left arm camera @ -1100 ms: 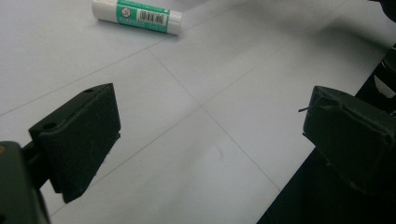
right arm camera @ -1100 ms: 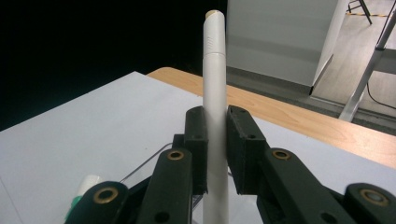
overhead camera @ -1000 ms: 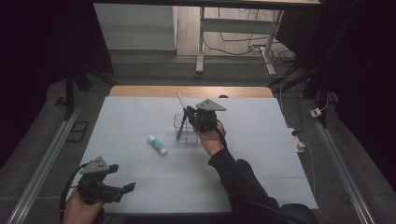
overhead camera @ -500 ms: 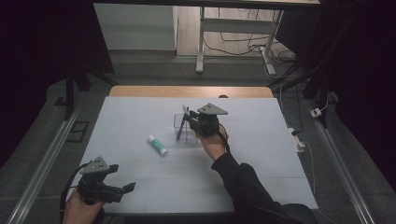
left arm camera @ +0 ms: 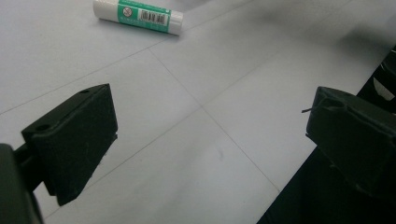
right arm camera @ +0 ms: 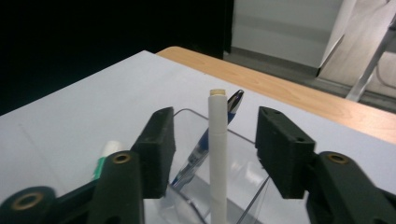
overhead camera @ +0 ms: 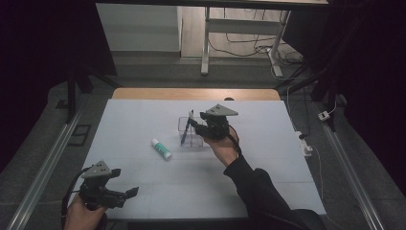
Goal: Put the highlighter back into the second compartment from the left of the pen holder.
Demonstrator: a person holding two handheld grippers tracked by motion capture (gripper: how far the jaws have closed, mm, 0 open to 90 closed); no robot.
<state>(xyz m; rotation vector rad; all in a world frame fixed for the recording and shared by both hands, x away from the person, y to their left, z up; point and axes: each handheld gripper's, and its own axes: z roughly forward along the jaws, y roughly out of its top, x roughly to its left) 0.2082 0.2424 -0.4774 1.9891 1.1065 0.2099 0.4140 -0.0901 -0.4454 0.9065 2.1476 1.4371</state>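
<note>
While its jaws have just been opening, the right hand-held gripper (right arm camera: pixel 215 140) is straddling, without pressing, the white pen (right arm camera: pixel 218 158) standing in the clear holder (overhead camera: pixel 191 136).

A dark sleeve (overhead camera: pixel 261 189) is worn on the right arm. Each hand carries a black gripper topped by a grey 3-cornered plate: the left gripper (overhead camera: pixel 125 194) and the right gripper (overhead camera: pixel 194 125). A black cable is trailed from each. The 2 jaws are seen as blocky black pads, with small holes near their edges; brass-coloured screws (right arm camera: pixel 122 158) are set in the arms behind them.
</note>
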